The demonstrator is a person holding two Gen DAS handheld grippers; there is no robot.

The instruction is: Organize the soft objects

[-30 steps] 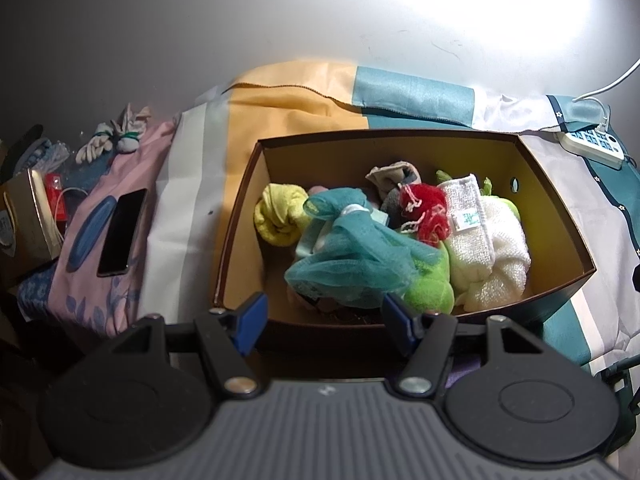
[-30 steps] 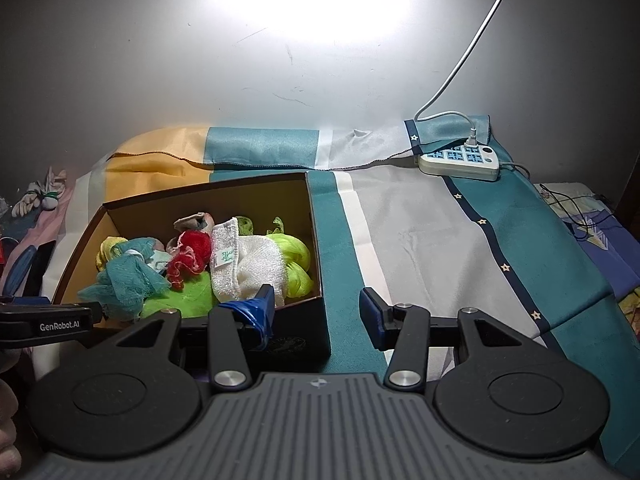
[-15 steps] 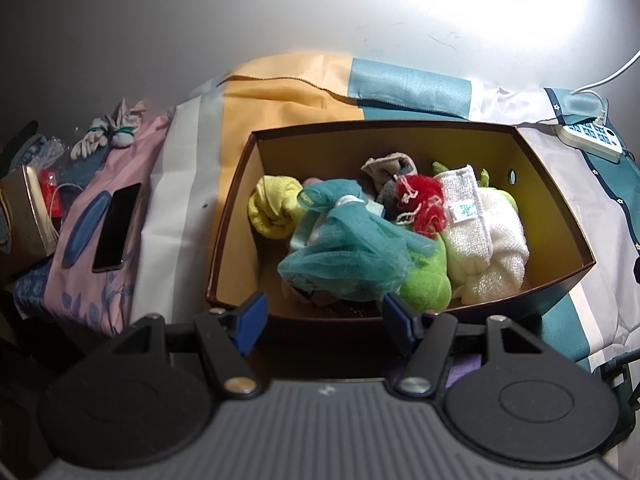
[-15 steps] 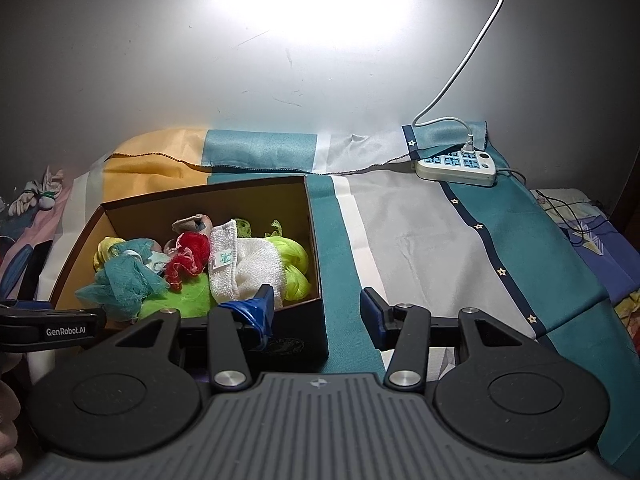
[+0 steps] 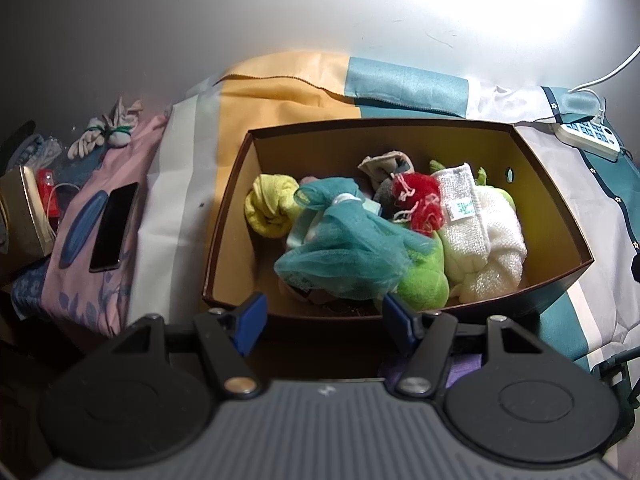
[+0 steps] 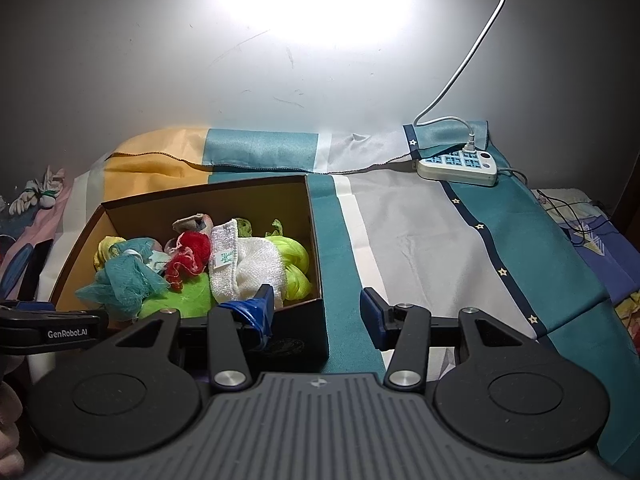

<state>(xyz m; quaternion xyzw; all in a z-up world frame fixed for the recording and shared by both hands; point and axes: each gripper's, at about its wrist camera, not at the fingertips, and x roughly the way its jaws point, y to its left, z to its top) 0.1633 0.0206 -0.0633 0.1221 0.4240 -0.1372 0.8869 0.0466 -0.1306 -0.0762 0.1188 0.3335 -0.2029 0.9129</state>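
- cardboard box (image 5: 224, 236) sits on the striped cloth (image 6: 420, 240), with the soft things heaped toward its right half: teal mesh pouf (image 5: 344, 248) on top, red pouf (image 5: 420, 200), white towel roll (image 5: 480, 240), yellow cloth (image 5: 268, 208) and a green plush (image 5: 424, 280) underneath.
- left gripper (image 5: 322, 316) hovers at the box's near wall, blue pads spread wide, nothing between them.
- right gripper (image 6: 316, 308) is likewise released and empty; its left pad overlaps the box's near right corner in view, contact unclear.
- over the last second the box has slid lower and slightly leftward in the left view and slightly down in the right view, so both claws have lifted or backed off a little; the pile itself looks unchanged.
- my reading: every soft item in reach is already boxed and the hands are withdrawing, so the job seems nearly or fully finished.
- phone (image 5: 114, 228) and knotted white gloves (image 5: 104, 136) lie off to the left, outside the box.
- power strip (image 6: 456, 164) lies on the cloth's far right edge.
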